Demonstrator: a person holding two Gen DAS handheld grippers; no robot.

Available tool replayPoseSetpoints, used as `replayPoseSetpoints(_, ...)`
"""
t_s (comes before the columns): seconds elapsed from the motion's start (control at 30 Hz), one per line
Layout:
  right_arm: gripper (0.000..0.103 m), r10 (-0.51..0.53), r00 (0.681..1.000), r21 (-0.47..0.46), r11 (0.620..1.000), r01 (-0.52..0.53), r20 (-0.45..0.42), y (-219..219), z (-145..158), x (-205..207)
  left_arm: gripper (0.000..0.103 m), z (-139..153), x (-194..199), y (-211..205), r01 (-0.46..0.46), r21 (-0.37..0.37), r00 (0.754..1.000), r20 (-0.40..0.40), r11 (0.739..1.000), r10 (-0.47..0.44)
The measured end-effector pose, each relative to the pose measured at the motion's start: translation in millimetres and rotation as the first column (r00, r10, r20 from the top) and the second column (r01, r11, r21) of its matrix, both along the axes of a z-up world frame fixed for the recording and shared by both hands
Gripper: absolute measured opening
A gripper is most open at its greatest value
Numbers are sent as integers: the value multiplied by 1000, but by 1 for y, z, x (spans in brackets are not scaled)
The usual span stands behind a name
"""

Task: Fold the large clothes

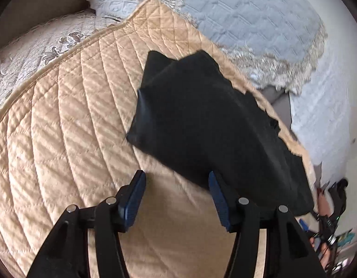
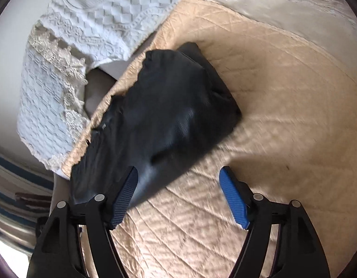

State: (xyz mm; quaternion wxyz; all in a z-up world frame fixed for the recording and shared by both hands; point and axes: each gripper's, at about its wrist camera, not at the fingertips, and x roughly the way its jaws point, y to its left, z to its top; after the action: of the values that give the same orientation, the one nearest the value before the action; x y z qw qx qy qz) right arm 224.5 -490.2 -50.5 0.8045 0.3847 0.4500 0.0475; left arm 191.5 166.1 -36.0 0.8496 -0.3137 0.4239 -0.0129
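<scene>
A black garment (image 1: pixel 201 125) lies folded into a long bundle on a tan quilted cover (image 1: pixel 62 139). It runs along the cover's edge. My left gripper (image 1: pixel 177 180) is open and empty, just short of the bundle's near end; its right pad (image 1: pixel 219 199) sits in front of the black cloth. In the right wrist view the same garment (image 2: pixel 164 120) lies ahead and to the left. My right gripper (image 2: pixel 178 176) is open and empty above the tan cover (image 2: pixel 282 120), its left pad (image 2: pixel 124 197) in front of the garment's near corner.
A pale blue-white quilted spread with lace trim (image 1: pixel 259 23) covers the bed beyond the tan cover; it also shows in the right wrist view (image 2: pixel 62 74). A floral embroidered cover (image 1: pixel 39 46) lies at the far left. The other gripper (image 1: pixel 333 208) shows at the lower right edge.
</scene>
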Motion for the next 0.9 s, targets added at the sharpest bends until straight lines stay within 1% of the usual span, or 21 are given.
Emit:
replayPoseSetpoints(0.07,73,-45,999,24,999,45,22,-7,-7,11,59,-1,12,7,-47,1,999,14,999,47)
replayPoseSetpoints(0.1,73,-57,998,27,998,56,24,-9,-9,12,59,-4,17,11,-69,-16,998,14,998,69)
replayPoseSetpoints(0.13,73,-76,997,29,997,75,26,-11,-12,16,59,-6,16,13,-83,-31,996,21,996,83)
replayPoseSetpoints(0.2,74,-111,993,30,994,109,44,-12,-14,20,59,-9,20,16,-108,-36,993,41,993,110)
replayPoseSetpoints(0.27,74,-116,992,4,993,116,50,-10,-12,22,59,-10,23,14,-123,-5,991,47,992,124)
replayPoseSetpoints(0.3,73,-117,992,-5,993,117,55,-9,-11,23,55,-8,25,10,-127,25,991,47,992,125)
replayPoseSetpoints(0.33,69,-114,992,-18,993,115,57,-9,-10,25,50,-7,28,7,-136,65,990,48,989,133)
replayPoseSetpoints(0.37,50,-115,992,-44,992,117,44,-8,-10,28,41,-6,31,4,-139,104,990,40,985,136)
replayPoseSetpoints(0.4,43,-118,993,-62,991,120,28,-9,-11,30,33,-5,35,3,-138,134,990,29,981,135)
replayPoseSetpoints(0.43,35,-120,993,-62,991,120,11,-11,-13,32,29,-3,37,2,-137,145,991,24,980,135)
replayPoseSetpoints(0.47,27,-121,993,-41,992,121,8,-14,-14,32,23,0,39,3,-135,146,991,16,980,135)
replayPoseSetpoints(0.5,25,-121,993,-22,992,121,5,-16,-14,32,20,4,40,5,-137,141,991,14,980,136)
replayPoseSetpoints(0.53,22,-121,993,-18,992,121,7,-17,-9,29,20,10,39,6,-136,136,991,18,981,135)
replayPoseSetpoints(0.57,20,-120,993,-21,993,120,11,-16,-4,25,18,18,36,6,-130,141,992,21,981,128)
replayPoseSetpoints(0.7,19,-92,996,-40,995,92,9,-8,20,-3,16,40,11,1,-101,190,995,36,977,96)
replayPoseSetpoints(0.8,19,-84,996,-27,996,85,10,-5,38,-41,16,52,-24,4,-78,171,995,70,982,67)
replayPoseSetpoints(0.9,19,-83,996,-17,996,83,-20,-4,53,-92,16,57,-65,6,-56,154,996,71,987,45)
